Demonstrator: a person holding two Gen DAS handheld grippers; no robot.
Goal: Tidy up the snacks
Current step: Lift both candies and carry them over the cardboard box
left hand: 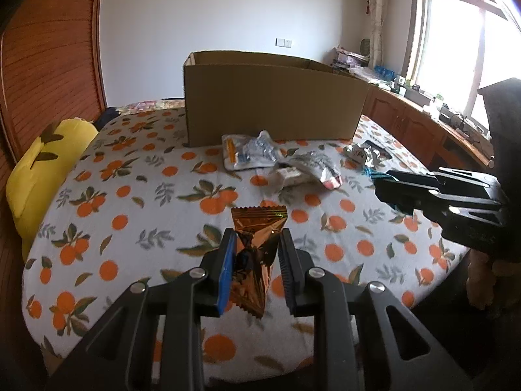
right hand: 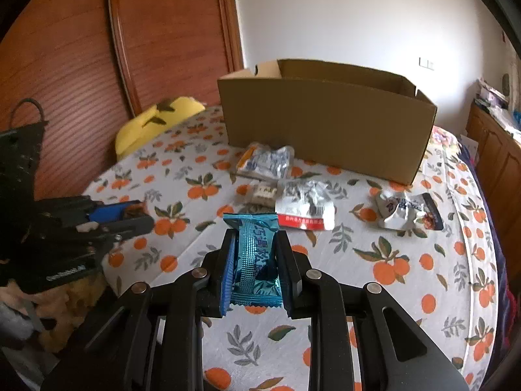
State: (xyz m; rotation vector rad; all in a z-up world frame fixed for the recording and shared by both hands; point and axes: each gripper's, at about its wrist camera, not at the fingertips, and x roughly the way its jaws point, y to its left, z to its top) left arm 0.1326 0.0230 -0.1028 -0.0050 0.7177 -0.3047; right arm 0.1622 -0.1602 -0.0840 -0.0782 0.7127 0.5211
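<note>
left tongs [left hand: 255,254] grip orange packet [left hand: 257,228]; right tongs [right hand: 255,257] grip blue packet [right hand: 254,247]; orange-print bedsheet [left hand: 130,195]

Snack packets [right hand: 306,207] lie on the bed [right hand: 407,260] before the cardboard box [right hand: 325,120], pillow [right hand: 156,120] to its left.

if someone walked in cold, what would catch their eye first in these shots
Each hand-held gripper pinches a shiny snack packet: the left hand-held gripper holds a copper-orange foil packet, the right hand-held gripper a metallic blue foil packet. Behind them, a large open brown cardboard box stands on the orange-fruit-print bedspread, with crumpled white and silver snack bags lying before it.
</note>
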